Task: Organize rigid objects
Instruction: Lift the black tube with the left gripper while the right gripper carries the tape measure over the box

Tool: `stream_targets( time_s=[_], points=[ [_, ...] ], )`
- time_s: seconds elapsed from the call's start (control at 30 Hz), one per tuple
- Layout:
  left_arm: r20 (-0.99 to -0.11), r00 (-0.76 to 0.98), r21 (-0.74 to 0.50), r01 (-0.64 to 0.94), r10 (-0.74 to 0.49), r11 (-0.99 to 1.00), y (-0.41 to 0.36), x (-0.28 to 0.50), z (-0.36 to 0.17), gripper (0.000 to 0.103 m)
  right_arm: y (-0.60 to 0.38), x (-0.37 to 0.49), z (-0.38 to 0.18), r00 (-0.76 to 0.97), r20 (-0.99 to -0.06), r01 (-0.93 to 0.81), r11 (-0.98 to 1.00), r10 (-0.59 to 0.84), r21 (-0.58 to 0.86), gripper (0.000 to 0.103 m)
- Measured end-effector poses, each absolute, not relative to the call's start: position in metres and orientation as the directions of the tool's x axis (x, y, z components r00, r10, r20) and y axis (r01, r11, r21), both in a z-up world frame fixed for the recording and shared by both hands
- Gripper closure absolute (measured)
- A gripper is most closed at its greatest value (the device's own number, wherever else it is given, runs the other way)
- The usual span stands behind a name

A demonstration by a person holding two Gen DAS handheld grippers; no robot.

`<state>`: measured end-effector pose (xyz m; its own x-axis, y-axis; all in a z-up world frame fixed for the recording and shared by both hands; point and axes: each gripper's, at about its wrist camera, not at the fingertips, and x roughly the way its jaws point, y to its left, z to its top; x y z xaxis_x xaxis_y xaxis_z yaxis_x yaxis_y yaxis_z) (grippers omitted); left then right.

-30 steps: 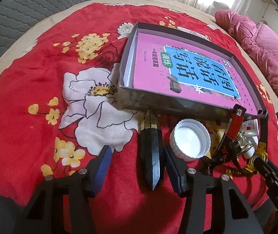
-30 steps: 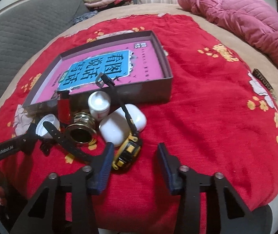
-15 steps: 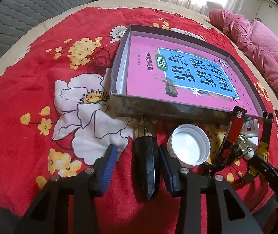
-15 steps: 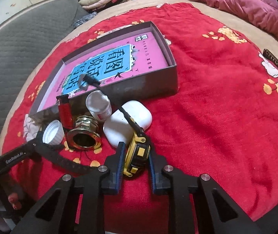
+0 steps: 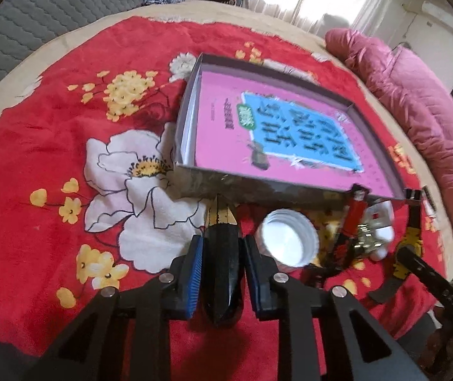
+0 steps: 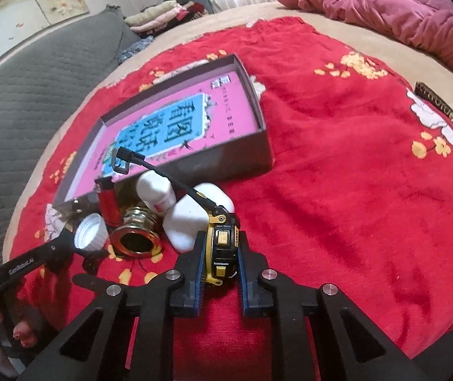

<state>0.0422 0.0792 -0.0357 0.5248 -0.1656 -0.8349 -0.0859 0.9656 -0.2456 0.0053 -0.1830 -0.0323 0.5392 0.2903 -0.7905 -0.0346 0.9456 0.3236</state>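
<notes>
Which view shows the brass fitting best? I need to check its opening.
The right wrist view: the brass fitting lies clear beside the red lighter, its dark round opening facing the camera. The left wrist view shows only a blurred glint behind the lighter.

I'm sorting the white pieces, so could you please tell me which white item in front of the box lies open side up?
The white cap, leftmost beside the brass fitting, shows its hollow inside. The bottle and case are closed.
</notes>
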Motion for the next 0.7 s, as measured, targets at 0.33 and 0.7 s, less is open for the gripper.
stream_targets(
  time_s=[0.33,0.7],
  points=[
    [-0.814,0.558,-0.243,-0.070,-0.164,0.967,0.078,0.036,-0.022,0.078,-0.171,0.000,-0.016,0.584,-0.755,-0.113,0.951,0.297,0.287,0.086],
    [-0.783,0.597,-0.243,-0.034,-0.175,0.969,0.072,0.027,-0.009,0.078,-0.179,-0.003,-0.010,0.607,-0.736,-0.099,0.947,0.300,0.304,0.086]
  ],
)
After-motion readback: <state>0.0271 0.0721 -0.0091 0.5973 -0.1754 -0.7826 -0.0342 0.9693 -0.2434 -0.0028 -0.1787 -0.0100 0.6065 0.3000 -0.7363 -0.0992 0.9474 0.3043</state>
